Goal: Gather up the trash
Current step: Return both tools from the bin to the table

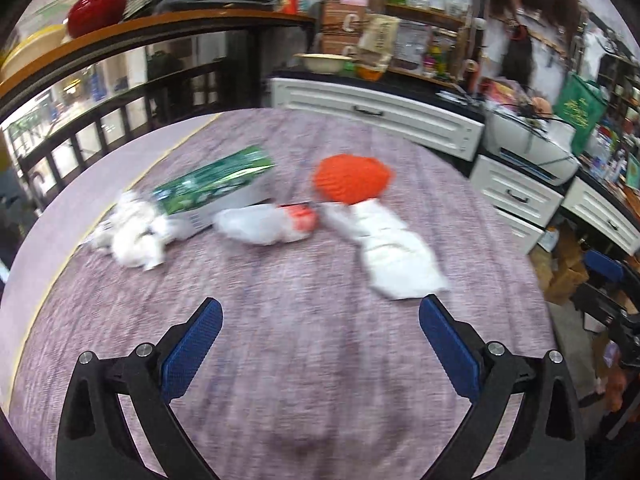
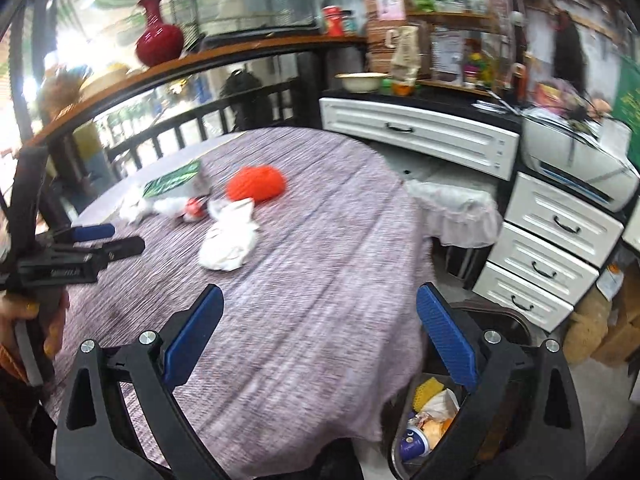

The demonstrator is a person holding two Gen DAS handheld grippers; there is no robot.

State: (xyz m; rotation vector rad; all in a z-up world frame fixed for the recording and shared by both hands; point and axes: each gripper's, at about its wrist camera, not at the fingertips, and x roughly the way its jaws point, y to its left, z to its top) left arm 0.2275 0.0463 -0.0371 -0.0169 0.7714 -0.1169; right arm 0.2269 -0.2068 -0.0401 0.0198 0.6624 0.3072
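Trash lies on the purple tablecloth (image 1: 280,320): an orange mesh ball (image 1: 350,178), a white crumpled bag (image 1: 394,254), a white and red wrapper (image 1: 272,222), a green carton (image 1: 218,190) and a white tissue wad (image 1: 134,230). My left gripper (image 1: 320,312) is open and empty, just short of the white bag. My right gripper (image 2: 320,300) is open and empty over the table's near right edge. In the right wrist view I see the orange ball (image 2: 256,184), the white bag (image 2: 230,240) and the left gripper (image 2: 108,240). A trash bin (image 2: 424,420) with trash sits below on the right.
White drawer cabinets (image 2: 552,240) stand right of the table, a printer (image 2: 576,168) on top. A second bin with a white liner (image 2: 456,208) stands by the table's far right edge. A dark railing (image 1: 100,128) and a shelf with a red vase (image 1: 94,4) run behind.
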